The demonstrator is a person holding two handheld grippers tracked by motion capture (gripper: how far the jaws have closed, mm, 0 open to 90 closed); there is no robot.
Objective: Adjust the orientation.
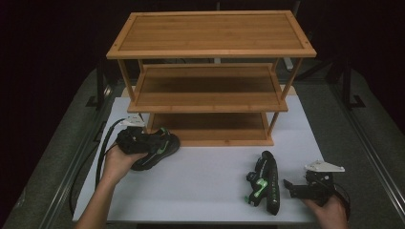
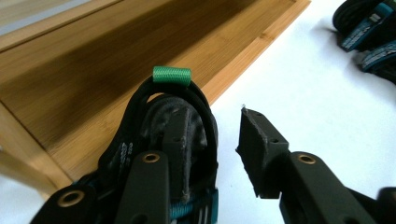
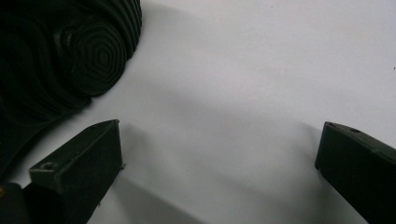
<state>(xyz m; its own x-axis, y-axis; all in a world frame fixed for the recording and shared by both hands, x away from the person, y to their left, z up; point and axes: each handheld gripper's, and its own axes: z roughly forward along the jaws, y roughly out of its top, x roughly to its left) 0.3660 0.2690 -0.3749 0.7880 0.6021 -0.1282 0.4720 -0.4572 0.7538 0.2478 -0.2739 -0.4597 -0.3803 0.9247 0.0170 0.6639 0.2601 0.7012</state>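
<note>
A person's two forearms come in from the near edge of a white table (image 1: 210,171), each hand holding a two-jaw gripper. A three-tier wooden rack (image 1: 210,76) stands at the far side, its back legs lost in a dark room. The left gripper (image 1: 136,141) sits at the near left, by the rack's bottom tier, at a black shoe (image 1: 155,149) with green marks. In the left gripper view one jaw is tucked inside the shoe's heel collar, just under a green pull loop (image 2: 171,75), while the other jaw stands clear over bare table; the jaws are parted and do not pinch the shoe. The shoe's front is hidden below the gripper in that view. At the near right, the second shoe (image 1: 264,183) lies on its side, sole facing right. The right gripper (image 1: 292,187) rests just right of it, jaws wide apart and empty; its view cuts the ridged sole (image 3: 60,56) off at the left edge.
</note>
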